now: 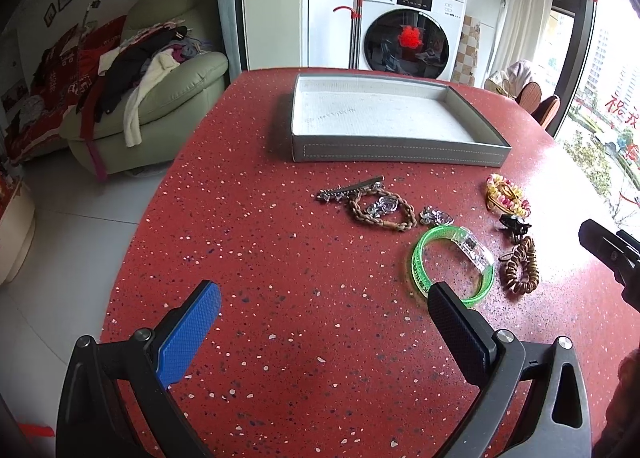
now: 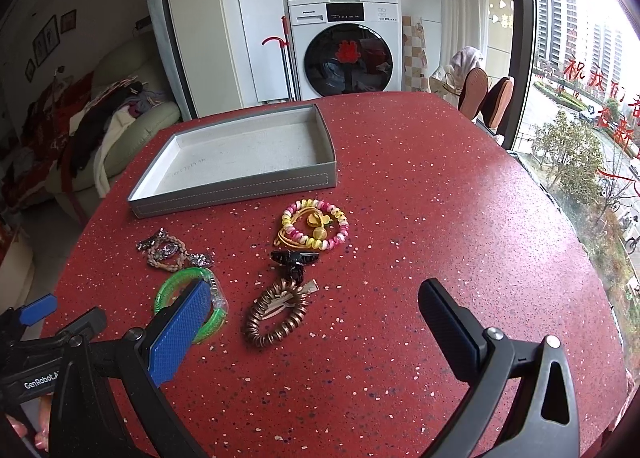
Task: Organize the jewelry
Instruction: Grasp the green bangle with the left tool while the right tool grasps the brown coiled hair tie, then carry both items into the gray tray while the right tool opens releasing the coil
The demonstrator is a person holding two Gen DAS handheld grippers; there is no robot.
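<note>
Both grippers are hovering above the red table (image 2: 420,185) with jaws spread wide and nothing between them. The left gripper (image 1: 324,322) is facing bare tabletop; the green bangle (image 1: 452,264) is lying just ahead of its right-hand finger, off to the side of the gap. The right gripper (image 2: 316,322) is pointing almost straight at the brown coil hair tie (image 2: 274,316), which is sitting just beyond the gap, its long axis running roughly away from the jaws. The beaded bracelet (image 2: 316,227) is waiting farther ahead, and the grey tray (image 2: 236,189), holding nothing, is farthest, ahead and left. The right gripper looks nearer to a grasp.
</note>
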